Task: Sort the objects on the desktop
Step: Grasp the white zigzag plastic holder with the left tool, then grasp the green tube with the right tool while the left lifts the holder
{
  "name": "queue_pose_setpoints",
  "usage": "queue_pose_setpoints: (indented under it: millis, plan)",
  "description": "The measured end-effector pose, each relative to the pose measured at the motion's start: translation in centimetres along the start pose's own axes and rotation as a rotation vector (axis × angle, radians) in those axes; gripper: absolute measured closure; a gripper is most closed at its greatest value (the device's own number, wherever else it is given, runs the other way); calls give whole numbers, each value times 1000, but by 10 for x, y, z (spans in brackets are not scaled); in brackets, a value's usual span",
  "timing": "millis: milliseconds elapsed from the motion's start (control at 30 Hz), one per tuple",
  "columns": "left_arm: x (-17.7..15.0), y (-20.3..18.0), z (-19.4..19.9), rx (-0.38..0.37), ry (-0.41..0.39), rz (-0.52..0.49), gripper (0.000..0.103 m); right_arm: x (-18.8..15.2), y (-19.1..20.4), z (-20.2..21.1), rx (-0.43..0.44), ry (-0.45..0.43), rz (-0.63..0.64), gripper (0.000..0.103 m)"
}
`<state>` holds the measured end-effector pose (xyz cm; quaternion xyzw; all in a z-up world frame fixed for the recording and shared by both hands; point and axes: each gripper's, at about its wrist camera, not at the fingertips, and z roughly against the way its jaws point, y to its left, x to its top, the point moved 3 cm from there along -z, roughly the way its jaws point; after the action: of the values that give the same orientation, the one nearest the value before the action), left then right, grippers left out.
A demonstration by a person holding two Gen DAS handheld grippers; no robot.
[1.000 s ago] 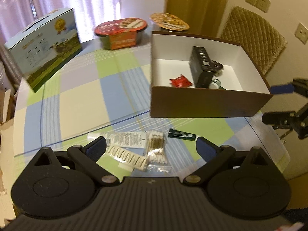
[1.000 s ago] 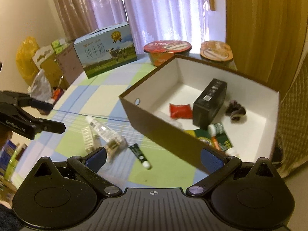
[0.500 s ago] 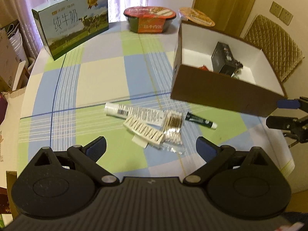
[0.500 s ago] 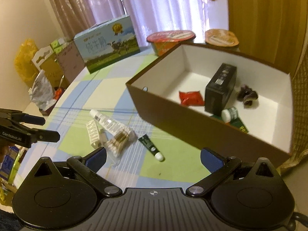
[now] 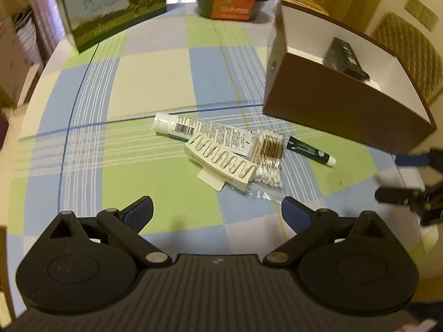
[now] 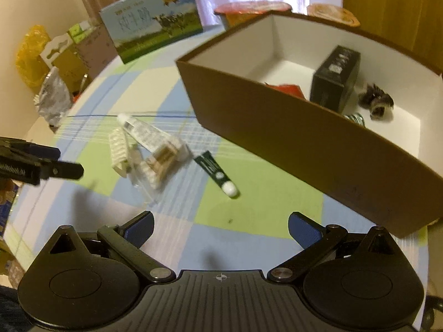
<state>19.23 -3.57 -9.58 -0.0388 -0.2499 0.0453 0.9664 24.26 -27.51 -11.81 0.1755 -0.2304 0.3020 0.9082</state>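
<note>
The left hand-held gripper (image 5: 217, 211) hangs over the near edge of the table (image 5: 144, 83), its 2 blue-padded fingers spread wide with nothing between them. Just ahead of it lies a small cluster of loose things on the checked cloth: a white toothpaste tube (image 5: 202, 131) lying flat with its cap to the left, a cream hair claw clip (image 5: 221, 163) resting against the tube's near side, and a clear packet of cotton swabs (image 5: 270, 160) touching both the clip and the tube's flat end. A small dark green tube (image 5: 310, 152) with a white cap lies just beyond the swabs, its tail tucked behind the packet.

The right hand-held gripper (image 6: 220, 228) is also spread open and empty, held above the table with the dark green tube (image 6: 217, 173) in front of it. In the left wrist view its fingers show at the right edge, blurred.

The brown cardboard box (image 6: 290, 135), white inside, stands to the right of the cluster, near but apart from it. Inside it are a black carton (image 6: 336, 78) standing upright, a red sachet (image 6: 285, 88), a dark hair tie (image 6: 376, 101) and a white-capped item mostly hidden by the front wall.

At the far side of the table stand a milk carton case (image 5: 113, 8) and 2 instant noodle bowls, 1 of them (image 5: 231, 2) red-lidded.
</note>
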Motion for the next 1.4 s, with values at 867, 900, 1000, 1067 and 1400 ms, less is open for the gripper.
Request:
queue_pose_setpoints:
  millis: [867,900,1000,1067,1400]
  plan:
    - [36,9,-76,78,41,-31,80,16,-4,-55,21,48,84,31]
    - [35,12,-75,84,43,-45,80,17,-2,-58,26,46,97,35]
    - [32,25,-70,111,51,-65,80,21,4,-69,33,42,125,50]
    - [30,33,-67,124,56,-64,80,24,9,-77,29,33,151,59]
    - [24,46,-65,114,80,-37,79,36,27,-102,-20,25,280,72]
